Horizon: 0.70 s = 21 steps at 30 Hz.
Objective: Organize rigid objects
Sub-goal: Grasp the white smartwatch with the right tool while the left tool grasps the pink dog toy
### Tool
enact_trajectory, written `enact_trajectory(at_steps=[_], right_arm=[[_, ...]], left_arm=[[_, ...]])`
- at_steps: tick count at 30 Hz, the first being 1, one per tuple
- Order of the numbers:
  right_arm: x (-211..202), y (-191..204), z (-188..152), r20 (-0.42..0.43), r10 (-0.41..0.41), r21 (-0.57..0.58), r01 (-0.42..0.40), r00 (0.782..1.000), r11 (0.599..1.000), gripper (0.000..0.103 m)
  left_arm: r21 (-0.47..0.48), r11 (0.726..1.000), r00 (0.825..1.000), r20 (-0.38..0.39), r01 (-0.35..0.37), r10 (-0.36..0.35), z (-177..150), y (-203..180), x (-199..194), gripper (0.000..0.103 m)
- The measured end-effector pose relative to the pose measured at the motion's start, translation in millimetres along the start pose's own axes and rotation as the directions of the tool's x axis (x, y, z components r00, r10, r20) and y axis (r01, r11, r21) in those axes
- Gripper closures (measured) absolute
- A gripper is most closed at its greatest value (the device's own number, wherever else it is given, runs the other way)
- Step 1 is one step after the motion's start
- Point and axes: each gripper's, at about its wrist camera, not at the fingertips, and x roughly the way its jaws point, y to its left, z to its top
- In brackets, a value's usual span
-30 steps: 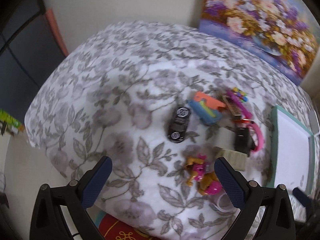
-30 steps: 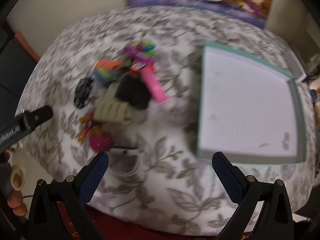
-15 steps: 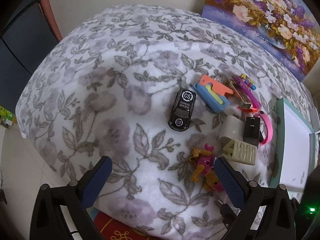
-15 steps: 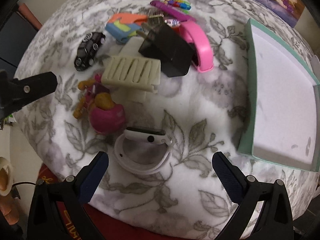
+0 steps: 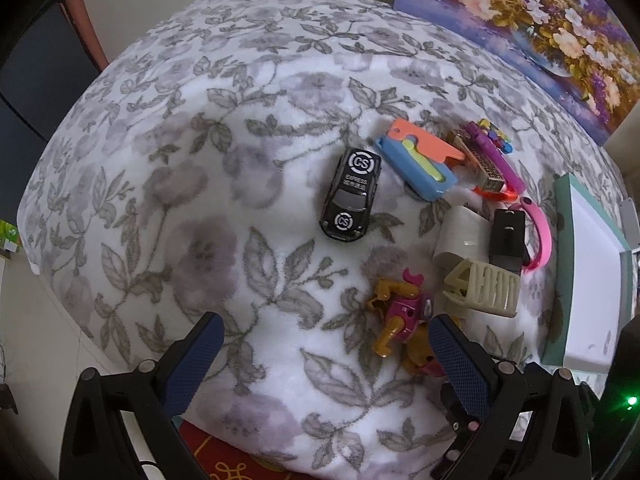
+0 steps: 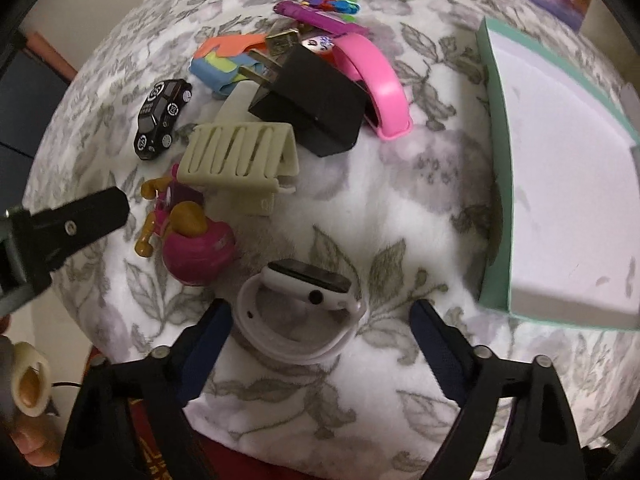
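A table covered with a white plush cloth printed with grey leaves and flowers fills both views. Behind it is a plain pale wall, with a painted canvas of purple and cream flowers leaning at the far right. A dark panel and a reddish strip stand at the far left, and a red patterned surface shows under the near edge of the table.

The left gripper hovers over the near edge with its blue-padded fingers spread wide and nothing between them. The right gripper is likewise wide open and empty, poised just above a white smartwatch that lies on the cloth between its fingers without touching them.

The small objects sit in a loose cluster right of centre. A black toy car lies apart at the left of the group. Beside it are a blue and orange plastic piece, a purple strip with coloured beads, a black plug adapter resting partly on a pink wristband, a cream slotted rack, and a pink and tan toy figure nearest the edge. At the right edge stands a shallow tray with mint-green walls and a white floor.
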Motion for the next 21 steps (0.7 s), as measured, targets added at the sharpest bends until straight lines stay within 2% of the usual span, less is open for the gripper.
enact_trajectory(at_steps=[9,16,21], right_arm=[[-2,-14,6,0.006,0.055,0.038,-0.055,0.998,0.998,0.028],[-22,-42,-5,0.021,0.095,0.051,-0.096,0.995,0.994,0.030],[-25,-45,-8,0.009,0.108,0.057,-0.109,0.994,0.992,0.030]], left_arm=[[0.030,0.999,1.000,-0.011,0.018,-0.017,-3,-12,1,0.000],[0.052,0.998,0.999,-0.025,0.034,-0.033,-4,-22,4,0.000],[0.076,0.996,0.999,-0.036,0.044,-0.041,-6,-31,7,0.000]])
